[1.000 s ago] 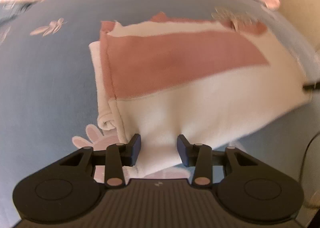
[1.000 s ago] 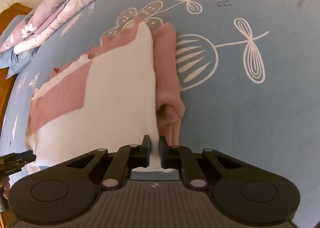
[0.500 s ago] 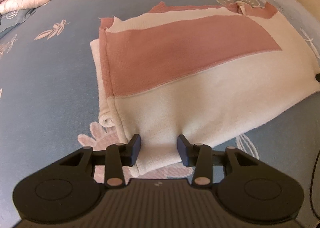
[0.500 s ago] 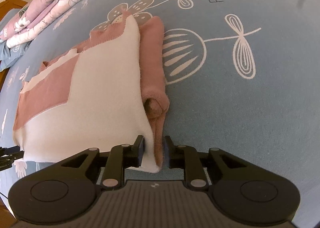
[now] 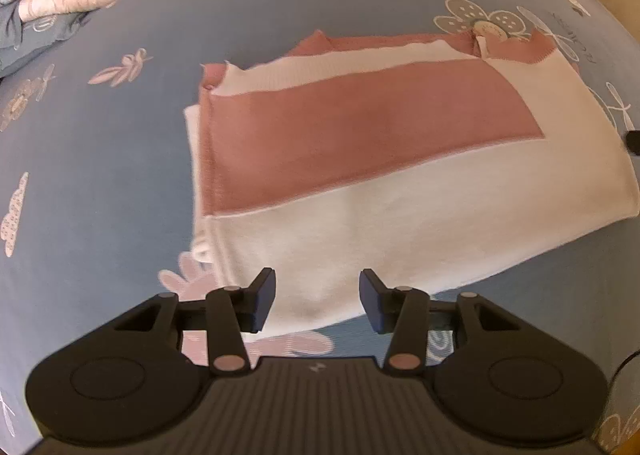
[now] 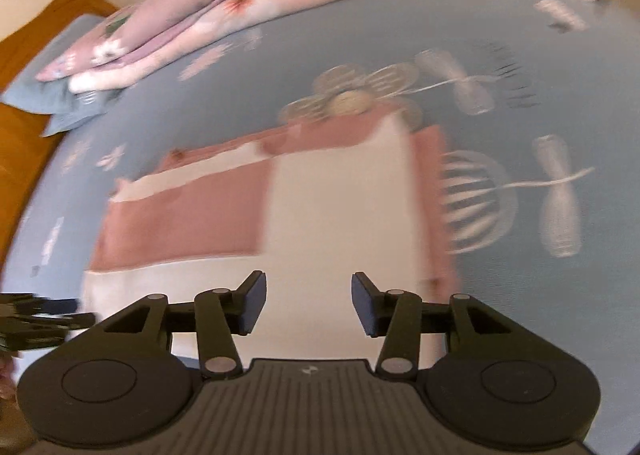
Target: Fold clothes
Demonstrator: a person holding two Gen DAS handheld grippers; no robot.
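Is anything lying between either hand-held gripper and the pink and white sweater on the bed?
Nothing visible does. The left hand-held gripper and right hand-held gripper, jaws opening, hang just over the folded sweater's near edge with only bare cloth between their fingers.

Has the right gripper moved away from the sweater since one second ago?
Yes. The right gripper has let go of the sweater hem; its fingers are opening and it has pulled back and up, with more of the blue bedsheet flower print showing.

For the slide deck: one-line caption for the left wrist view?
Left tool, jaws opening and empty, above the near edge of a folded pink-and-white sweater on a blue floral bedsheet.
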